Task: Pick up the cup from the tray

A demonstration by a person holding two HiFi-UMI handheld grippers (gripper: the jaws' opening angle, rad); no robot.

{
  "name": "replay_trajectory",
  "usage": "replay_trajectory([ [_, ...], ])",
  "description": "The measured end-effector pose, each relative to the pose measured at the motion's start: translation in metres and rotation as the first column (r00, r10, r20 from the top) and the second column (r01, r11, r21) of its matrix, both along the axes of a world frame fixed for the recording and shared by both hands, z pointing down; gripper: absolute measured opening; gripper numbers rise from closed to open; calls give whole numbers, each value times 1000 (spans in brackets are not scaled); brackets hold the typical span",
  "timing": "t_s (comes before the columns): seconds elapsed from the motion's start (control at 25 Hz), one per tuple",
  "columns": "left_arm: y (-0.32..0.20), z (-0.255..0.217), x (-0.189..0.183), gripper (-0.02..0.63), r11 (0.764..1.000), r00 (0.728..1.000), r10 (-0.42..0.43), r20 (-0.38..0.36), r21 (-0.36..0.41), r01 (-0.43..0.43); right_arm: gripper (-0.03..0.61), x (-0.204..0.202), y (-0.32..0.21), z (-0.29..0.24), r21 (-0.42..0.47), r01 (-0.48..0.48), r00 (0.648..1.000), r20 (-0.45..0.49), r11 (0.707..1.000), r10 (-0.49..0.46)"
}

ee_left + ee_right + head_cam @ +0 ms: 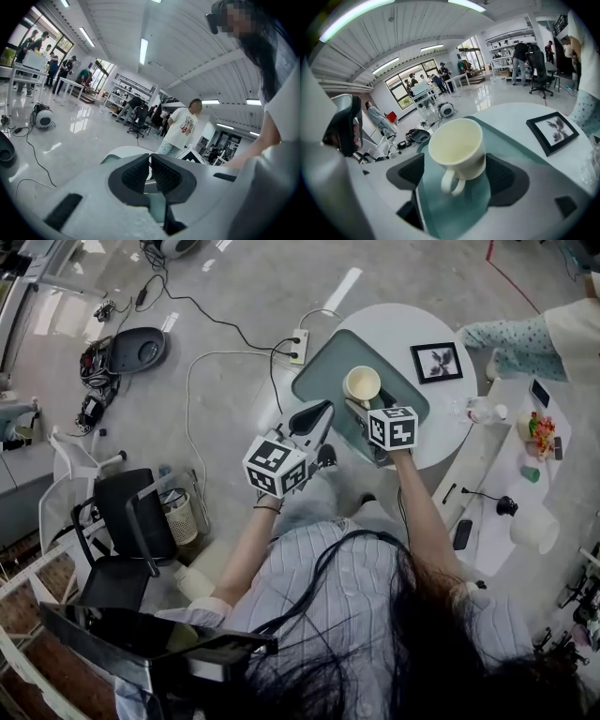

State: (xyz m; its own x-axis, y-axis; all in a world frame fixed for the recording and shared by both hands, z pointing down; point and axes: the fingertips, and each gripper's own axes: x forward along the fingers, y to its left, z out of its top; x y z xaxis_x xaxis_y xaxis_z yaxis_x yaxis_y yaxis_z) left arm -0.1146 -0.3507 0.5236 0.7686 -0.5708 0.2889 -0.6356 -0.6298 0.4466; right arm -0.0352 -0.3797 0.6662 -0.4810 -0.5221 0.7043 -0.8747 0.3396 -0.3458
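Observation:
A cream cup stands upright on a grey-green tray on the round white table. In the right gripper view the cup sits on the tray with its handle towards the camera, between my right gripper's wide-open jaws; the pads do not press on it. From the head view, my right gripper is just on the near side of the cup. My left gripper hovers at the tray's near left edge. Its jaws are shut with nothing between them.
A black-framed picture lies on the table right of the tray. A person's patterned sleeve reaches in at the far right. A bottle and small items lie on a second white table. A power strip and a black chair stand on the floor.

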Motion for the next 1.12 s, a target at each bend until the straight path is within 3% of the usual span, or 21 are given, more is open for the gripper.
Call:
replay_trajectory([
  [0.84, -7, 16, -10, 15, 999, 1000, -2, 20, -45, 3, 416, -6, -24, 36, -6, -21, 989, -147, 1000, 20],
  [1.12, -5, 20, -11, 15, 999, 999, -6, 34, -54, 8, 414, -7, -31, 38, -1, -49, 990, -132, 999, 49],
])
